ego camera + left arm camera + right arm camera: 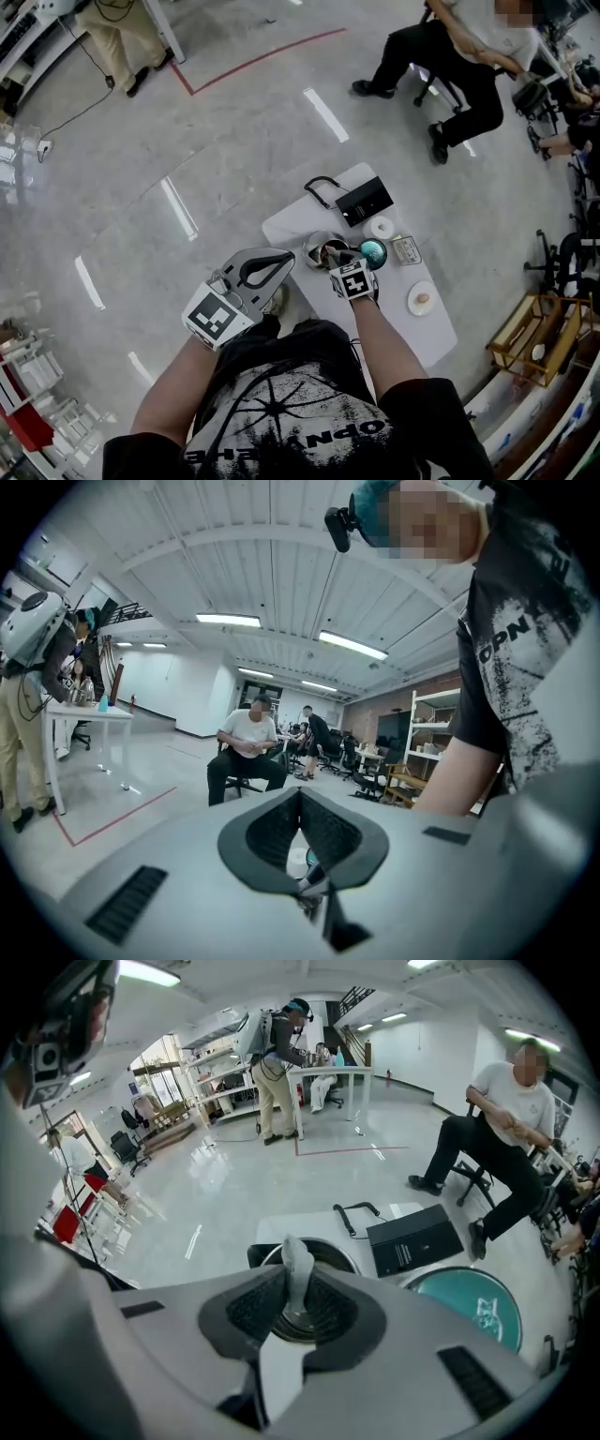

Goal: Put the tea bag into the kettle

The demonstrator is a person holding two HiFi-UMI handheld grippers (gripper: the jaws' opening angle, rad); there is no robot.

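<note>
Right gripper [296, 1293] is pinched narrowly on a limp pale tea bag [295, 1260], dangled over the open steel kettle [342, 1252] below for release.

Bright overhead strip lights [230, 620] glare off the glossy floor [178, 206] (heavy fisheye bending at edges).

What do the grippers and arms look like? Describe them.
Both the left gripper and right gripper have pale grey bodies, dark ribbed jaw pads and a cube with black-and-white square markers. The arms are bare below the short sleeves of a black T-shirt with pale print.
</note>
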